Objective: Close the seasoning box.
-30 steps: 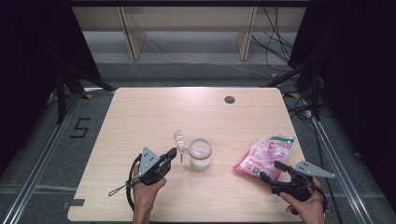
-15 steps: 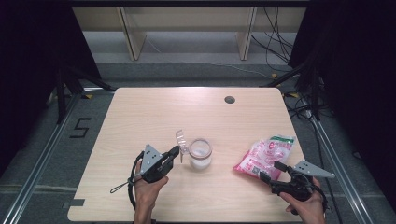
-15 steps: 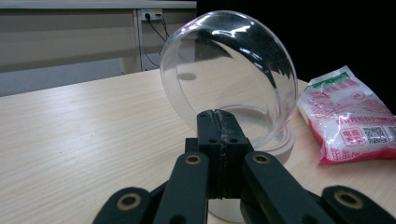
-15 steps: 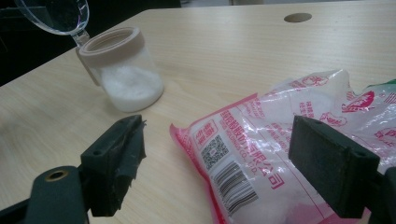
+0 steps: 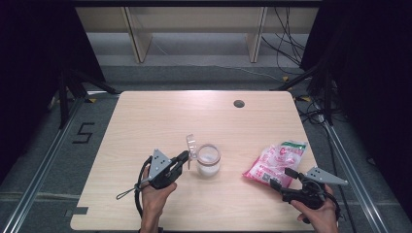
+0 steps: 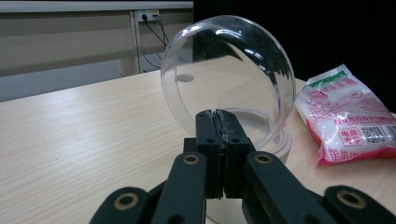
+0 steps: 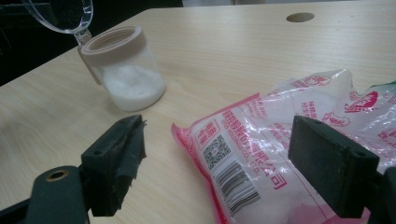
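A small clear jar (image 5: 208,164) with a tan rim holds white grains and stands near the table's middle. Its clear round hinged lid (image 5: 191,143) stands up at the jar's left side. My left gripper (image 5: 186,158) is shut on the lid's edge; in the left gripper view the lid (image 6: 224,70) rises right above the closed jaws (image 6: 217,121). A pink and white bag (image 5: 276,162) lies at the right. My right gripper (image 5: 283,178) is open, its jaws wide on either side of the bag's near corner (image 7: 243,172). The jar (image 7: 123,70) shows beyond it.
The wooden table (image 5: 160,116) has a round cable hole (image 5: 238,103) at the back right. The bag lies close to the table's right edge. Shelf legs and cables stand on the floor beyond the far edge. A "5" mark (image 5: 83,132) is on the floor at left.
My left gripper and the lid have shifted slightly to the right. The right gripper and the bag have stayed where they were.
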`<state>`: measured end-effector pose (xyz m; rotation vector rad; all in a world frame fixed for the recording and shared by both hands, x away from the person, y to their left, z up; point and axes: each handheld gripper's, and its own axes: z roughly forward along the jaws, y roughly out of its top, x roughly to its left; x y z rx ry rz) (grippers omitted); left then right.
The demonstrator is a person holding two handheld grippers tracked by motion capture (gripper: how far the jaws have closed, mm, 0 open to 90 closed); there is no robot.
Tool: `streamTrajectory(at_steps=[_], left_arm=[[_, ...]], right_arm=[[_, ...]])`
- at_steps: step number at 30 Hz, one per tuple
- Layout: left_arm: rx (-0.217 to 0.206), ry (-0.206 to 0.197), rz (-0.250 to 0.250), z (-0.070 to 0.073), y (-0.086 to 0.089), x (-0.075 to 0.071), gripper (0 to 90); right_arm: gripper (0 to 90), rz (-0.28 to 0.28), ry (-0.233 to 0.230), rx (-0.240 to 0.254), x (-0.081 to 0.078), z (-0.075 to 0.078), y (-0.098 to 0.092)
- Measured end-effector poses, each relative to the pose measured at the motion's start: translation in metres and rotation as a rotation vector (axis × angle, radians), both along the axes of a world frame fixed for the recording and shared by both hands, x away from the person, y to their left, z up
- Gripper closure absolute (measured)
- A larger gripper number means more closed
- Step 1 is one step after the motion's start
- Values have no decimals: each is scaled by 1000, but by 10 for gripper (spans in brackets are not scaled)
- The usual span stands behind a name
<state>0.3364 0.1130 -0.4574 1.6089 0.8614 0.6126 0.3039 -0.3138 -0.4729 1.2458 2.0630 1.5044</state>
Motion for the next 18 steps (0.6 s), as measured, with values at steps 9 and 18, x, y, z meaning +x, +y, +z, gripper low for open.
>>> streamTrajectory(at_steps=[9, 18], left_arm=[[5, -1, -9, 0, -5, 0, 870], [5, 8, -54, 0, -18, 0, 851]], right_arm=[[195, -4, 32, 0, -2, 0, 2], [195, -3, 50, 6, -3, 1, 3]])
